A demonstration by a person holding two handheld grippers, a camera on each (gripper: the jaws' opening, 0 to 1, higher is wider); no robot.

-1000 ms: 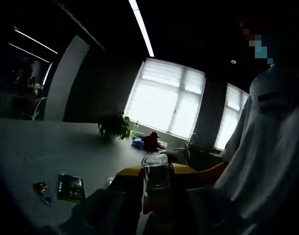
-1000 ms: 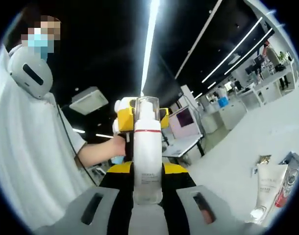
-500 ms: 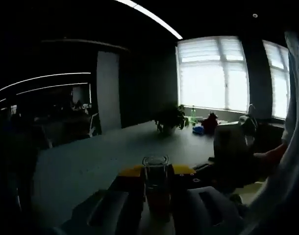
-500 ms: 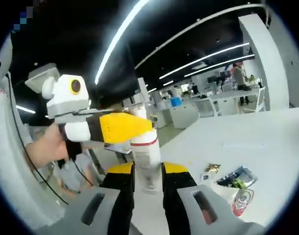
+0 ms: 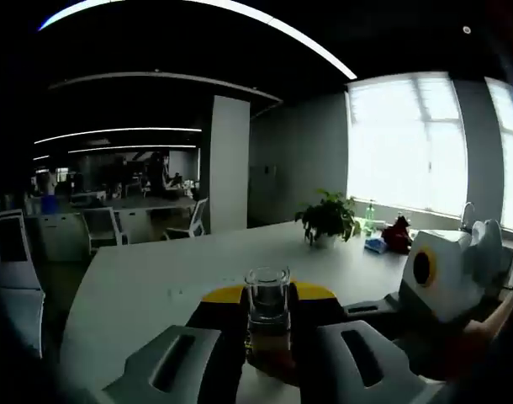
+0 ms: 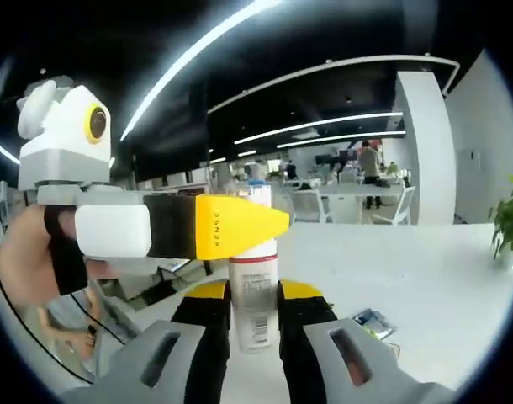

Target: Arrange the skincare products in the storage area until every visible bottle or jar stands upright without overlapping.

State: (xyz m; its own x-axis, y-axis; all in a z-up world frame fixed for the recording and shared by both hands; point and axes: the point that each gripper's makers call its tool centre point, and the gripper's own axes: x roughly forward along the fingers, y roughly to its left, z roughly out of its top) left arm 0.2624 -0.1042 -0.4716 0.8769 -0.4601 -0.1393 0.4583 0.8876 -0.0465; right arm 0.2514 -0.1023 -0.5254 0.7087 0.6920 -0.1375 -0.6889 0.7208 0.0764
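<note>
A white pump bottle (image 6: 254, 313) with a red band stands upright between my right gripper's (image 6: 254, 290) jaws, which are shut on its body. My left gripper (image 6: 236, 228) reaches in from the left, held by a hand (image 6: 25, 252), and its yellow tip crosses the bottle's top and hides the cap. In the left gripper view the bottle's clear cap (image 5: 267, 292) sits between my left gripper's (image 5: 267, 296) closed jaws, with a dim orange part below it. The right gripper (image 5: 446, 278) shows at the lower right there.
A wide white table (image 5: 156, 278) spreads below both grippers. A potted plant (image 5: 328, 219) and a red toy (image 5: 397, 234) stand near its far window end. A small flat packet (image 6: 372, 320) lies on the table at the right. Desks and chairs (image 5: 113, 220) fill the room behind.
Both views have swung round over the table. The left gripper has come level across the bottle's top. The bottle stays in both grips.
</note>
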